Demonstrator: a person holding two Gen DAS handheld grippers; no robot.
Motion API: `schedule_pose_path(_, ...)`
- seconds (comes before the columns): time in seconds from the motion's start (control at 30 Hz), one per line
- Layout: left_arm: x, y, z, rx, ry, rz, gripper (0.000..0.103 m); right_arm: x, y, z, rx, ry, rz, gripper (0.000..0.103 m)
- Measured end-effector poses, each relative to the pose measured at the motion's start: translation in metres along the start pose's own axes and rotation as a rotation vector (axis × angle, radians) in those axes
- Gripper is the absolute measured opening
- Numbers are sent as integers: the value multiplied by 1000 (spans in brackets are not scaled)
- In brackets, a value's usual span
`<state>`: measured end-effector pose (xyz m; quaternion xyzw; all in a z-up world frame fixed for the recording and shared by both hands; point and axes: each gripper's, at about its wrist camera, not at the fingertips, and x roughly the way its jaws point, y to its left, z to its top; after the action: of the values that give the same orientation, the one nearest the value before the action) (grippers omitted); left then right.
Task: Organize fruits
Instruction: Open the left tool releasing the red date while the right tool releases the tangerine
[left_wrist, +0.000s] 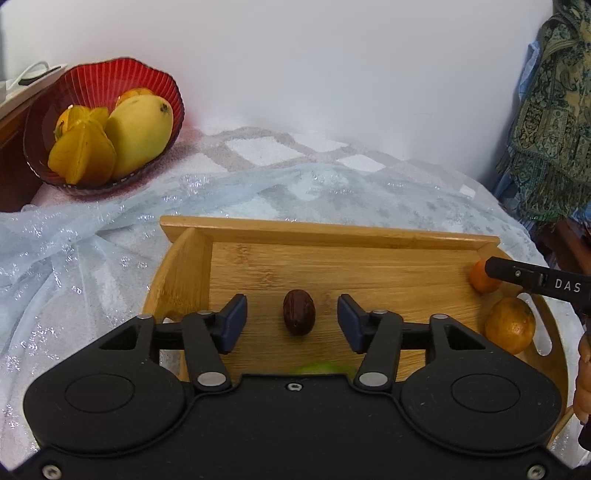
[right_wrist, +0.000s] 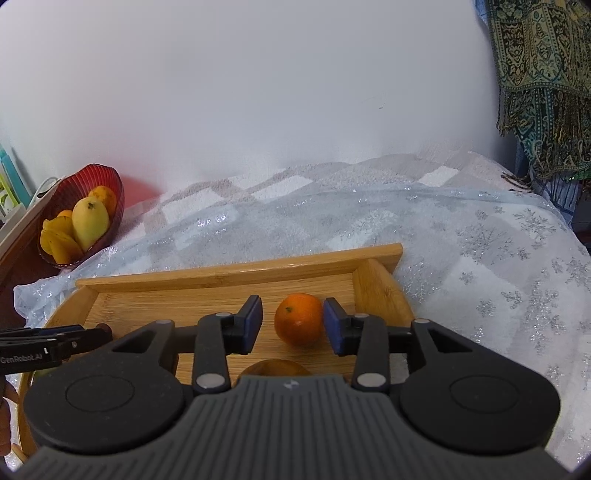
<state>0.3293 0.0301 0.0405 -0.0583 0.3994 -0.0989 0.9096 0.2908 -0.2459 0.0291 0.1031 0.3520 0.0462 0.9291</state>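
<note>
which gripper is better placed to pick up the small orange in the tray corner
Right. The right gripper straddles the small orange, one pad at its side. The left gripper is open around the brown date mid-tray.

One wooden tray (left_wrist: 332, 236), holding one dark brown date (left_wrist: 299, 312), one small orange (right_wrist: 299, 319), one larger, duller orange (left_wrist: 509, 329), and a green fruit (left_wrist: 321, 368), count uncertain as only a sliver shows. One red ribbed bowl (left_wrist: 92, 77), holding one yellow mango (left_wrist: 142, 133), two starfruit (left_wrist: 83, 153) and at least one orange fruit (right_wrist: 103, 197) behind them. One sheer glittered cloth (left_wrist: 74, 251). One patterned fringed shawl (right_wrist: 543, 74).
</note>
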Motion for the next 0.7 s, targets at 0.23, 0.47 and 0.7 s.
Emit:
schedule_pose_path(0.23, -18, -9, -2, 27, -46, -12, 72, -12, -3, -2, 18, -28, 9, 64)
schedule_pose_path(0.47, -39, -16, -9, 42, -90, -6, 83, -29, 5, -8, -21, -71, 12, 76)
schedule_pose_path(0.7, -59, -19, -23, 41, -119, 0, 87, -48, 15, -20, -60, -120, -12, 85)
